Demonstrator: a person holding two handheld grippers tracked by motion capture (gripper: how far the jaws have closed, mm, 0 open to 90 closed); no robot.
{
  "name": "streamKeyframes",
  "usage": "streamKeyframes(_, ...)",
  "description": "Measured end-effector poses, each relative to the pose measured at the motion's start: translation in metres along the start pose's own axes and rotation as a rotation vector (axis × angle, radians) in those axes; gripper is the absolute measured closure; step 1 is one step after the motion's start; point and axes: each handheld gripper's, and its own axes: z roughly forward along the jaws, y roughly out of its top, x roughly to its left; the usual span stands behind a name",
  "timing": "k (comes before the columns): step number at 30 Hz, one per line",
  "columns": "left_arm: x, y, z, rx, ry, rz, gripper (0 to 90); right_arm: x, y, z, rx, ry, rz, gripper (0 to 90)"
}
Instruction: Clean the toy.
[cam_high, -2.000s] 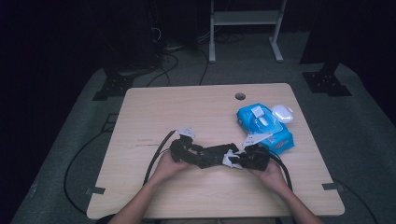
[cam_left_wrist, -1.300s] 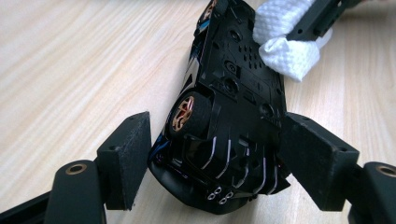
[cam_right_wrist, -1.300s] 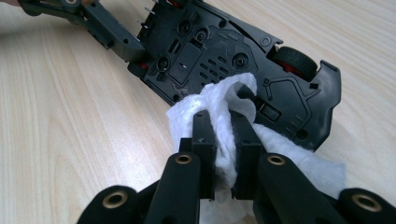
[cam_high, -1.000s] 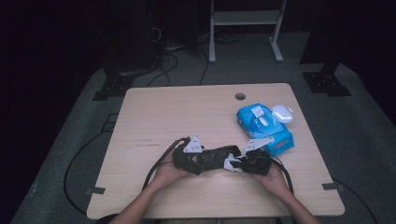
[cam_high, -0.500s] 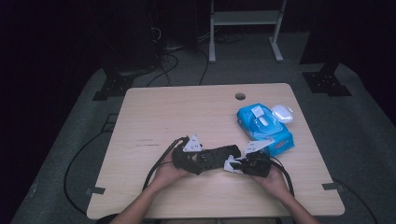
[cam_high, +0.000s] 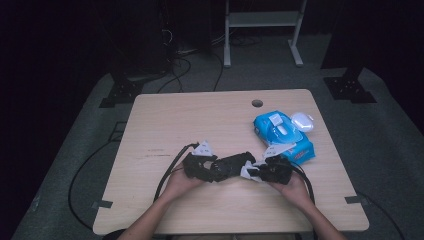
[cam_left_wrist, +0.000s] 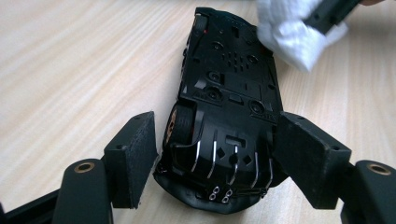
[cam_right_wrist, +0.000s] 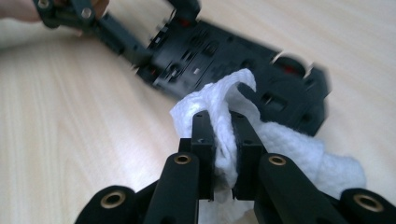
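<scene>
A black toy car (cam_left_wrist: 229, 88) lies upside down on the wooden table (cam_high: 175, 120), its underside and wheels facing up. My left gripper (cam_left_wrist: 215, 140) has the car's end between its pads, and the jaws have just been closing on it. In the high view the left gripper (cam_high: 225, 167) lies left of centre with the car (cam_high: 237, 161) reaching right from it. My right gripper (cam_right_wrist: 222, 126) is shut on a crumpled white wipe (cam_right_wrist: 289, 144), which rests against the car (cam_right_wrist: 210, 56). From above, the right gripper (cam_high: 256, 172) and the wipe (cam_high: 248, 172) meet the car's right end.
A blue pack of wet wipes (cam_high: 282, 135) lies just behind my right hand, with a small white case (cam_high: 302, 121) beside it. A cable hole (cam_high: 257, 103) sits near the table's far edge. Cables trail off the near side from both grippers.
Since two seconds ago both grippers and the car have come slightly nearer the person. Over the last second they have hardly moved.
</scene>
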Motion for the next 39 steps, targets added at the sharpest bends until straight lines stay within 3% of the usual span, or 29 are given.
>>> streamKeyframes(4, 0.005, -0.001, 0.002, 0.005, -0.029, -0.049, 28.5, -0.012, 0.014, -0.004, -0.015, 0.002, 0.023, 81.4)
streamKeyframes(6, 0.007, -0.002, 0.002, 0.005, -0.042, -0.063, 27.9, -0.017, 0.018, -0.001, 0.02, 0.013, 0.019, 81.4)
streamKeyframes(10, 0.016, -0.004, 0.006, 0.016, -0.103, -0.147, 26.5, -0.019, 0.015, 0.01, 0.088, 0.006, 0.01, 81.4)
streamKeyframes(16, 0.029, -0.007, 0.011, 0.057, -0.187, -0.276, 21.2, -0.018, 0.007, 0.011, 0.059, -0.001, -0.013, 81.7)
streamKeyframes(19, 0.03, -0.006, 0.012, 0.069, -0.228, -0.283, 27.3, -0.016, 0.005, 0.01, 0.056, -0.006, -0.01, 81.8)
streamKeyframes(22, 0.028, -0.004, 0.012, 0.082, -0.225, -0.273, 27.8, -0.012, 0.002, 0.009, 0.045, -0.021, -0.026, 81.9)
streamKeyframes(25, 0.022, -0.001, 0.01, 0.084, -0.193, -0.221, 28.0, -0.007, -0.003, 0.009, 0.016, -0.053, -0.064, 82.1)
streamKeyframes(29, 0.009, 0.005, 0.007, 0.09, -0.123, -0.123, 28.1, -0.005, -0.007, 0.008, 0.006, -0.058, -0.071, 82.4)
streamKeyframes(36, -0.022, 0.008, 0.002, 0.071, 0.05, 0.135, 28.2, 0.001, -0.013, 0.005, 0.01, -0.068, -0.088, 82.4)
streamKeyframes(39, -0.037, 0.006, 0.003, 0.045, 0.149, 0.265, 28.2, 0.001, -0.015, 0.006, 0.017, -0.07, -0.077, 82.4)
